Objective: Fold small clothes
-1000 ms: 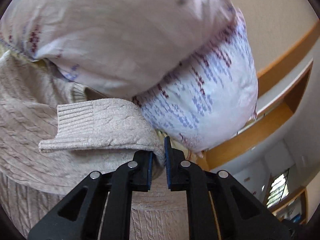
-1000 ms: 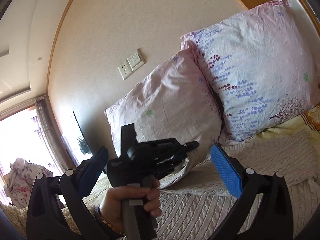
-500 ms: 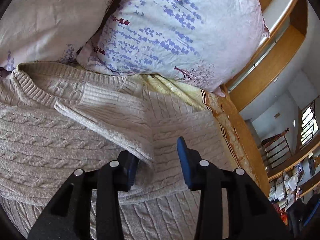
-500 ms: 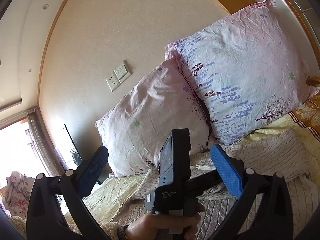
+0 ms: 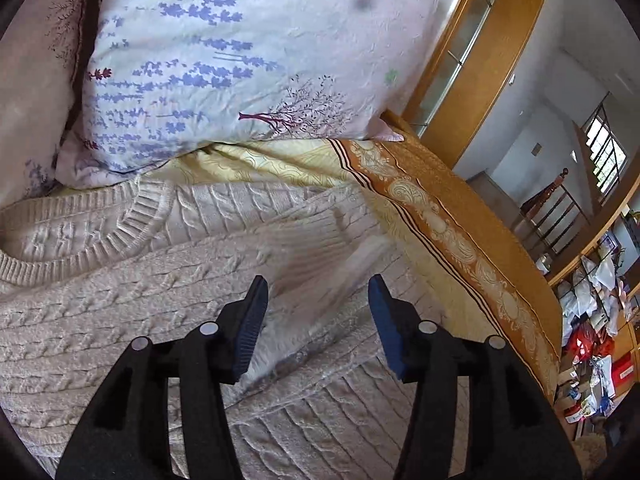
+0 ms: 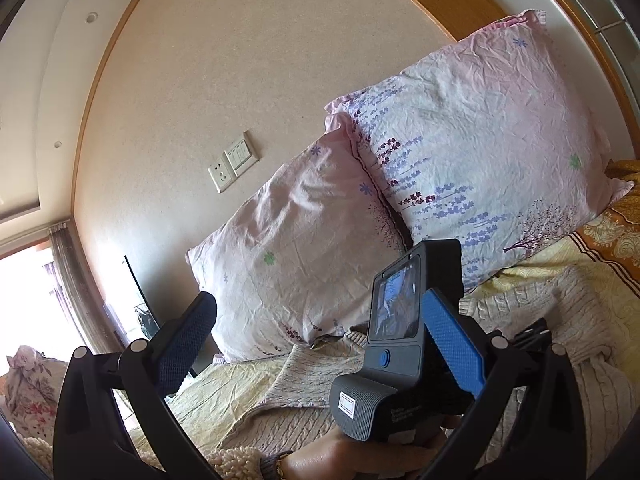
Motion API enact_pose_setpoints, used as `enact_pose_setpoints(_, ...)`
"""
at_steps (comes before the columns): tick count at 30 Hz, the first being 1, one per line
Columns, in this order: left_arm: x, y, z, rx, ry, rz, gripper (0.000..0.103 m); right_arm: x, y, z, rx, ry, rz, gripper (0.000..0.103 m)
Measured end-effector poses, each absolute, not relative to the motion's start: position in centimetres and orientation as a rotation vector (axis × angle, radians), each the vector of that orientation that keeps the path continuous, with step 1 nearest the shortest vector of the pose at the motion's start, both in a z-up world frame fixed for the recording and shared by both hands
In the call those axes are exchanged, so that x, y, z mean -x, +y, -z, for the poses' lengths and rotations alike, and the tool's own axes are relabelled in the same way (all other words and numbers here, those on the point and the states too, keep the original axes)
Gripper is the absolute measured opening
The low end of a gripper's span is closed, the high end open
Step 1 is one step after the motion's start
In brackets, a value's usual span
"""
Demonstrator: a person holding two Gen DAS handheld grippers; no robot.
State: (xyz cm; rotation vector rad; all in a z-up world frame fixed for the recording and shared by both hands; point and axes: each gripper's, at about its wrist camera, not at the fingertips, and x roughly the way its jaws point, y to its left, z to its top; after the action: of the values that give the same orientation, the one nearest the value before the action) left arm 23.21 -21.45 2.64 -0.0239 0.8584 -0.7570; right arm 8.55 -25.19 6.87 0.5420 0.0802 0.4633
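A beige cable-knit sweater (image 5: 120, 312) lies spread on the bed, its ribbed collar toward the pillows. One sleeve (image 5: 316, 252) lies folded across the body, blurred. My left gripper (image 5: 318, 312) is open and empty, just above that sleeve's cuff. In the right wrist view the sweater (image 6: 304, 364) lies below the pillows. My right gripper (image 6: 320, 344) is open wide and empty, held above the bed behind the left gripper's camera body (image 6: 400, 320).
Two floral pillows (image 6: 472, 160) (image 6: 296, 264) lean on the wall at the head of the bed. A yellow and orange patterned bedspread (image 5: 440, 216) covers the bed. A wooden frame (image 5: 480, 60) and cluttered shelves (image 5: 592, 340) lie to the right.
My left gripper opened and let go of the sleeve cuff, which dropped onto the sweater body. The left gripper drew back and turned right. The right gripper stayed open.
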Motion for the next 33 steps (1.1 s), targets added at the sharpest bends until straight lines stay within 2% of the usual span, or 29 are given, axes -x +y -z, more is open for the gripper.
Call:
enact_pose_setpoints(4, -23.8, -20.5, -2.4, 0.118, 0.891, 0.771, 0.063, -8.2, -25.8, -6.8, -0.562, 0.052, -0.442, 0.102)
enact_pose_setpoints(8, -25.0, -17.7, -1.8, 0.319, 0.965, 0.772, 0.064, -7.4, -26.5, -6.9, -0.565, -0.002, -0.386, 0.102)
enact_pose_setpoints(11, -24.5, -14.7, -2.2, 0.338, 0.974, 0.721, 0.064, -7.3, -27.5, -6.7, -0.590, -0.028, -0.322, 0.102)
enact_pose_setpoints(16, -20.9, -6.8, -3.8, 0.203, 0.939, 0.523, 0.064, -9.2, -28.1, -5.9, -0.633, 0.060, -0.289, 0.102)
enact_pose_setpoints(22, -14.8, 5.2, -4.5, 0.198, 0.912, 0.282, 0.065, -10.7, -27.0, -5.3, -0.563, 0.134, -0.260, 0.102)
enact_pose_setpoints(26, -11.2, 10.5, -4.3, 0.167, 0.913, 0.211, 0.065, -12.8, -27.3, -5.0, -0.570, 0.317, -0.294, 0.102)
enact_pose_setpoints(29, -10.7, 11.4, -3.7, 0.090, 0.930, 0.183, 0.065, -13.3, -28.6, -4.0, -0.613, 0.443, -0.308, 0.102)
enact_pose_setpoints(32, -12.2, 9.9, -3.4, -0.039, 0.915, 0.141, 0.059, -12.1, -30.3, -3.3, -0.603, 0.491, -0.274, 0.102)
enact_pose_setpoints(33, -12.9, 9.5, -3.3, -0.079, 0.918, 0.133, 0.050, -11.4, -31.0, -3.2, -0.593, 0.493, -0.252, 0.102)
